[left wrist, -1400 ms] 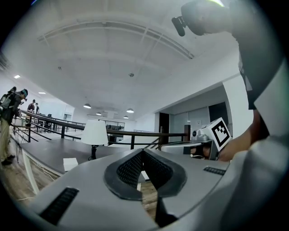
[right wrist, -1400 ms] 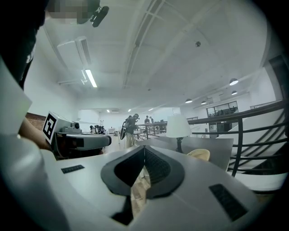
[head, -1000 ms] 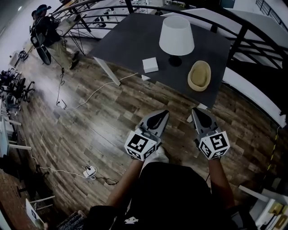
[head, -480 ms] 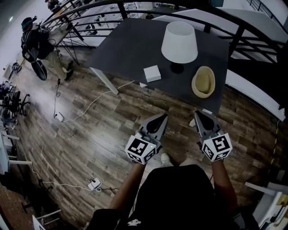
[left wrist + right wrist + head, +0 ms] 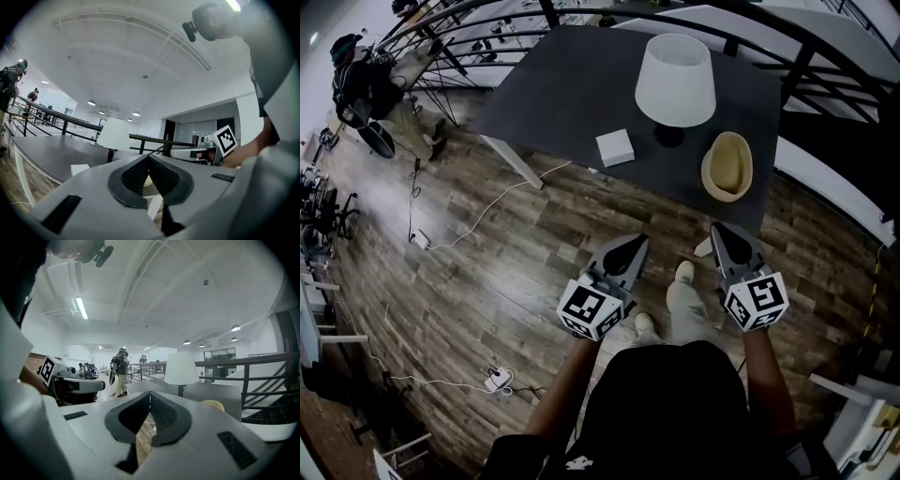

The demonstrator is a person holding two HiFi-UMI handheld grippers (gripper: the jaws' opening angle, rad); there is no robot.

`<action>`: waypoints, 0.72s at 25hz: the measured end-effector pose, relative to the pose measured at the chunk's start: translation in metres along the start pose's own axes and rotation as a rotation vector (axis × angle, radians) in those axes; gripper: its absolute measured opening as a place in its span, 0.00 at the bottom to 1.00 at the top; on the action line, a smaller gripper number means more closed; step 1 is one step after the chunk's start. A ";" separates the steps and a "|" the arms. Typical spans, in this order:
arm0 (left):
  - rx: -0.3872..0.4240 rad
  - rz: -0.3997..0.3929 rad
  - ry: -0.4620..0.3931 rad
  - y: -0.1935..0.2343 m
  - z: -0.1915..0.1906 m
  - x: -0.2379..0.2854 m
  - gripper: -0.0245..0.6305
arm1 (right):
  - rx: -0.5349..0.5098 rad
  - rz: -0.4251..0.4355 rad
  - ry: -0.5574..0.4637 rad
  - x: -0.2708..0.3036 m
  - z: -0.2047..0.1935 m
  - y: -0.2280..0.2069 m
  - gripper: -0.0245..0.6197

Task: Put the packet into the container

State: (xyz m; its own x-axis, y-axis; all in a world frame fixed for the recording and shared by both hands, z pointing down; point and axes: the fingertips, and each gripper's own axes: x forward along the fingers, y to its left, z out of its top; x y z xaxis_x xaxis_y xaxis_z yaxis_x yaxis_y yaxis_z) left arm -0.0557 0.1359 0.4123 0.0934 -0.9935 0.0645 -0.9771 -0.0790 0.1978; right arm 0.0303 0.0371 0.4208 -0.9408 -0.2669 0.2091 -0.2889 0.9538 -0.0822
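Observation:
The white square packet (image 5: 614, 147) lies on the dark table (image 5: 572, 84), near its front edge; it also shows as a pale block (image 5: 79, 168) in the left gripper view. The tan oval container (image 5: 727, 166) sits at the table's right, empty, and peeks over the right jaws (image 5: 213, 405). My left gripper (image 5: 634, 244) and right gripper (image 5: 720, 231) hover over the wooden floor short of the table, side by side. Both are shut with nothing between the pads. The left jaws (image 5: 149, 157) and right jaws (image 5: 150, 393) meet at their tips.
A lamp with a white shade (image 5: 675, 80) stands between packet and container. Black railings (image 5: 811, 66) run behind the table. White cables and a power strip (image 5: 495, 380) lie on the floor at left. A person (image 5: 356, 89) stands far left. My own leg and shoe (image 5: 682, 291) show between the grippers.
The table has drawn a little closer to both grippers. A leg and shoe have stepped forward between them. Both grippers stay shut and level.

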 end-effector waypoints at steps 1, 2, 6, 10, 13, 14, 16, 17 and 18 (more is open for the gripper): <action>0.003 0.001 0.000 0.004 0.001 0.005 0.05 | -0.001 0.002 -0.002 0.004 0.001 -0.004 0.05; 0.006 0.004 0.001 0.007 0.003 0.010 0.05 | -0.001 0.006 -0.005 0.009 0.003 -0.008 0.05; 0.023 0.001 0.007 0.018 0.008 0.038 0.05 | 0.006 0.016 -0.018 0.029 0.010 -0.033 0.05; 0.026 0.005 0.020 0.036 0.012 0.065 0.05 | 0.018 0.024 -0.031 0.054 0.018 -0.056 0.05; 0.029 -0.008 0.018 0.046 0.016 0.089 0.05 | 0.010 0.032 -0.033 0.072 0.023 -0.073 0.05; 0.026 -0.012 0.015 0.050 0.018 0.098 0.05 | 0.007 0.034 -0.034 0.078 0.025 -0.081 0.05; 0.030 -0.012 0.011 0.057 0.023 0.117 0.05 | 0.005 0.037 -0.036 0.091 0.031 -0.097 0.05; 0.035 -0.007 0.014 0.060 0.024 0.126 0.05 | 0.007 0.040 -0.036 0.096 0.033 -0.104 0.05; 0.040 0.001 0.020 0.064 0.025 0.134 0.05 | 0.010 0.045 -0.036 0.102 0.035 -0.111 0.05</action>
State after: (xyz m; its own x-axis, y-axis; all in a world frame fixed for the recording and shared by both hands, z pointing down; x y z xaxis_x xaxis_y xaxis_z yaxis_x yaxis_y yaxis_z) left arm -0.1110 -0.0041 0.4090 0.0957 -0.9919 0.0838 -0.9839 -0.0816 0.1588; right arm -0.0394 -0.1009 0.4170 -0.9587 -0.2282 0.1698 -0.2473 0.9637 -0.1007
